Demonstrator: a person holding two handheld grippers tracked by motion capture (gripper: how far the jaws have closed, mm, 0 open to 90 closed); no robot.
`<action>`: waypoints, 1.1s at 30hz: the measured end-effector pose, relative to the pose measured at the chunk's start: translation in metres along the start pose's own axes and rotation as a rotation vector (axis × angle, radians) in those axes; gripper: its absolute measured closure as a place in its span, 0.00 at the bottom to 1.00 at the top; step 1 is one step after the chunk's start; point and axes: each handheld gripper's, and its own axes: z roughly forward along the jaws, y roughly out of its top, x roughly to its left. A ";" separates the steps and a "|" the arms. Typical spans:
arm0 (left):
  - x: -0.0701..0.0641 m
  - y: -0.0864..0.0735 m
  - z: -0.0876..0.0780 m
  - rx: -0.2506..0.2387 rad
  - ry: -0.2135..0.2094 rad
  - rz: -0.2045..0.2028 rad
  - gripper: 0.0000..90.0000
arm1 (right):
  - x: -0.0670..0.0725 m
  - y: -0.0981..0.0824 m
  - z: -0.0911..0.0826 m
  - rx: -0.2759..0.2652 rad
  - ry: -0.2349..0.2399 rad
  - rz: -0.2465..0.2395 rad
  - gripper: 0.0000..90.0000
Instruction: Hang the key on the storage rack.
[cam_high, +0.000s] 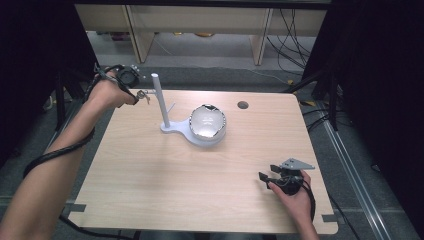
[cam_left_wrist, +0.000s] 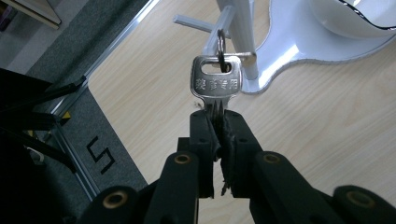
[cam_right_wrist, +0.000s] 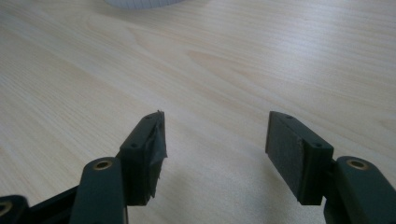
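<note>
The jaws of the left gripper (cam_left_wrist: 218, 122) are clamped on a silver key (cam_left_wrist: 215, 84) beside the white stand (cam_high: 165, 127), while the right gripper (cam_right_wrist: 212, 149) is wide apart above the wooden table (cam_high: 150, 175).

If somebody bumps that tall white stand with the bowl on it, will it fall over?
Probably not easily. The white stand has a wide flat base, and the bowl sitting on it likely adds weight. A push high on its thin post might rock it, though, and the bowl looks breakable.

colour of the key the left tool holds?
Silver metal key, stamped lettering on its head; clearest in the left gripper view.
</note>
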 end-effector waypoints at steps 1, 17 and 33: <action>0.001 -0.001 0.000 0.000 0.001 -0.008 0.92 | 0.000 0.000 0.000 0.001 0.000 0.000 0.43; 0.009 -0.002 -0.003 -0.022 0.040 -0.034 0.92 | -0.002 0.001 0.001 0.002 -0.010 -0.037 0.43; -0.001 0.004 -0.012 -0.054 0.042 0.012 0.92 | -0.001 0.001 0.002 0.020 -0.004 -0.036 0.43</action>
